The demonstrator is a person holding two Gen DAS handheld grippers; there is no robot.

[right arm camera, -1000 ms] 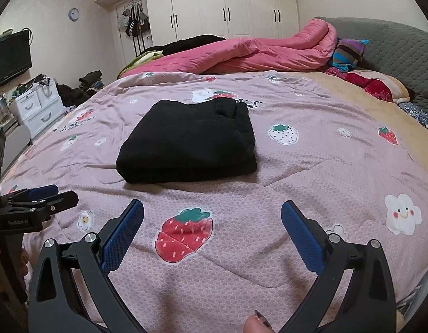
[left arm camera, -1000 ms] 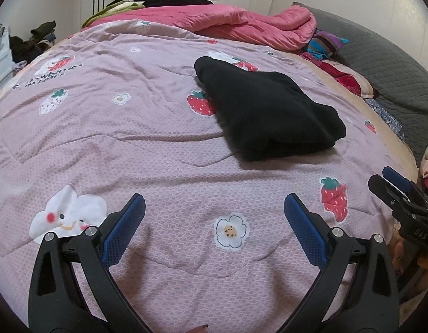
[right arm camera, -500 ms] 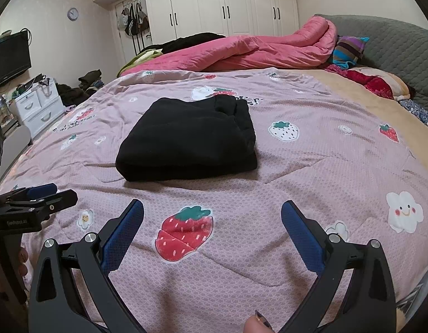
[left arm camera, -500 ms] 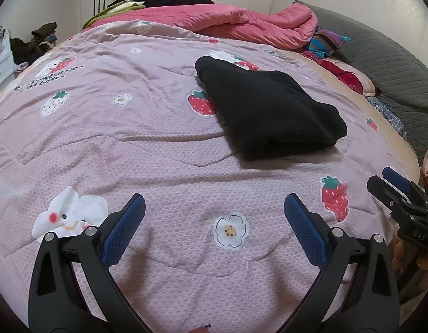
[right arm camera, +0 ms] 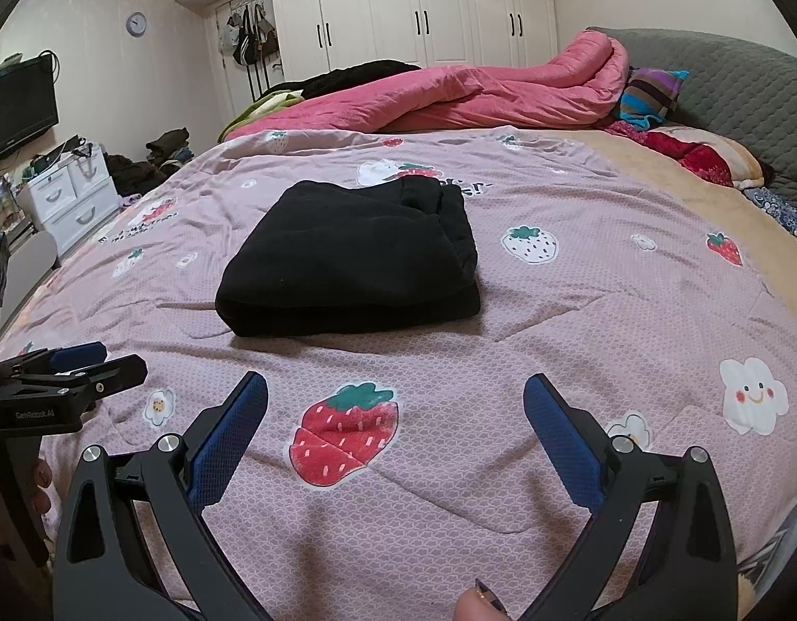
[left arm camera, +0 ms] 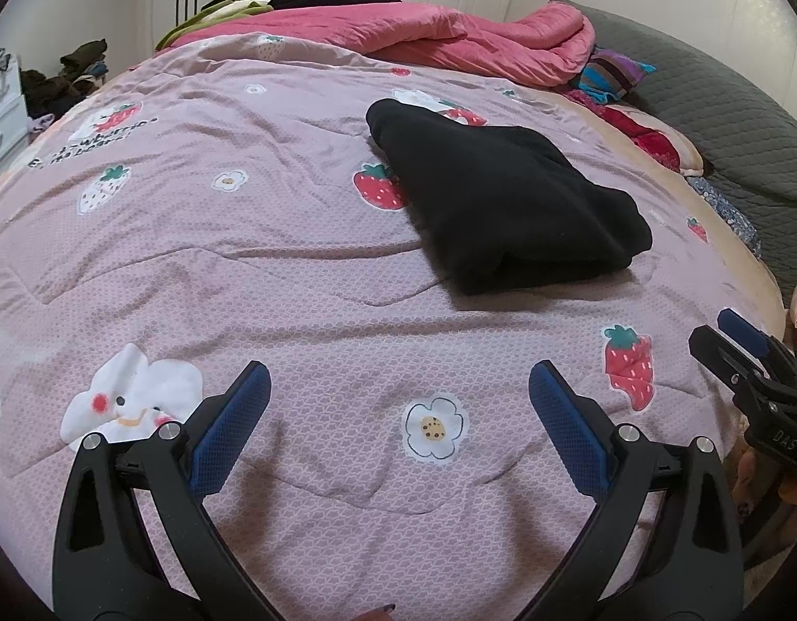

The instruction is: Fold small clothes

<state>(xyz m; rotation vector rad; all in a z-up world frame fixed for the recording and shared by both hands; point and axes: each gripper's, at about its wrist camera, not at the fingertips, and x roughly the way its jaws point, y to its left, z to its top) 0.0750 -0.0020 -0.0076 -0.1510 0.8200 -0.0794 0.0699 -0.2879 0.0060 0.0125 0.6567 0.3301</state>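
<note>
A black garment (left arm camera: 507,212) lies folded into a thick rectangle on the pink strawberry-print bedspread (left arm camera: 274,279); it also shows in the right wrist view (right arm camera: 351,264). My left gripper (left arm camera: 398,393) is open and empty, held over the bedspread well short of the garment. My right gripper (right arm camera: 395,403) is open and empty, also short of the garment. Each gripper shows at the edge of the other's view: the right one (left arm camera: 745,357) at the right, the left one (right arm camera: 72,362) at the left.
A bunched pink duvet (right arm camera: 465,98) and dark clothes lie at the bed's far side. Pillows (right arm camera: 698,150) and a grey padded headboard (right arm camera: 734,88) are at the right. White drawers (right arm camera: 67,202), a TV and wardrobes stand beyond the bed.
Both grippers have drawn slightly back from the folded garment and stay open. The garment has not moved.
</note>
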